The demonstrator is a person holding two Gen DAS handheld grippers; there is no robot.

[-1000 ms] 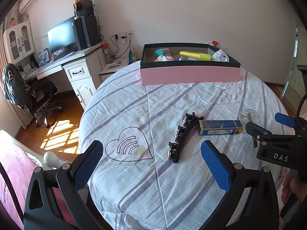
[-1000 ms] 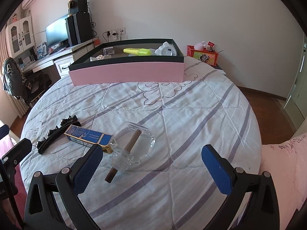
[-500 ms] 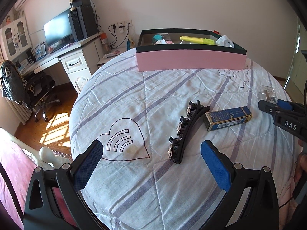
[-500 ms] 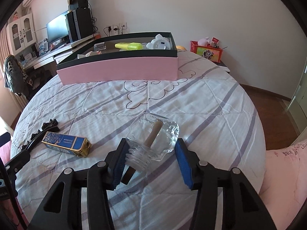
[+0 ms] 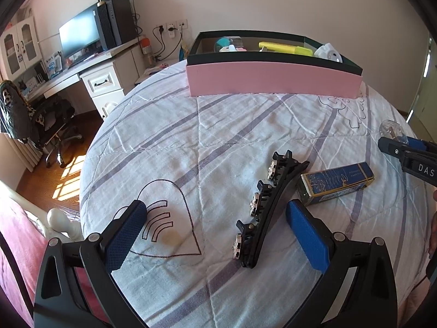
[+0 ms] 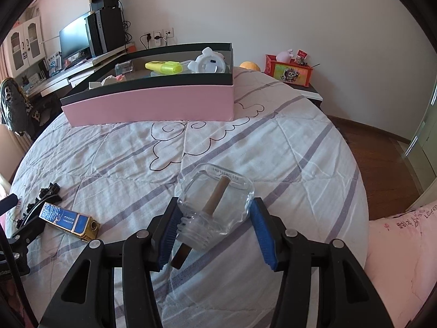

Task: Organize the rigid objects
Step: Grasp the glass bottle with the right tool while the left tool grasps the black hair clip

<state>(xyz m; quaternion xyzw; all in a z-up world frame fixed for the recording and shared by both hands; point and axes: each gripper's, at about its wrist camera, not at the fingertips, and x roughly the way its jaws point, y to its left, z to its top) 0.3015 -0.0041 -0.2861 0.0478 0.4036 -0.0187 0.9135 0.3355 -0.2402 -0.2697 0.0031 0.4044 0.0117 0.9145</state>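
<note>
The right gripper has the glass jar between its blue pads, jaws about half spread after closing in and easing wider again — both pads look to touch the glass, so I read it as gripped. A brown stick pokes out of the jar's mouth, toward the claw. Keep the squeeze gentle and even; lift level so the stick stays in. Far ahead sits the pink box.

The left gripper stands wide open and empty, straddling the black hair clip; the blue box lies just beyond it to the right.

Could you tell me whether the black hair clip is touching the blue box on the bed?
Cannot tell. In the left wrist view, the hair clip overlaps the blue box, hiding any gap.
</note>
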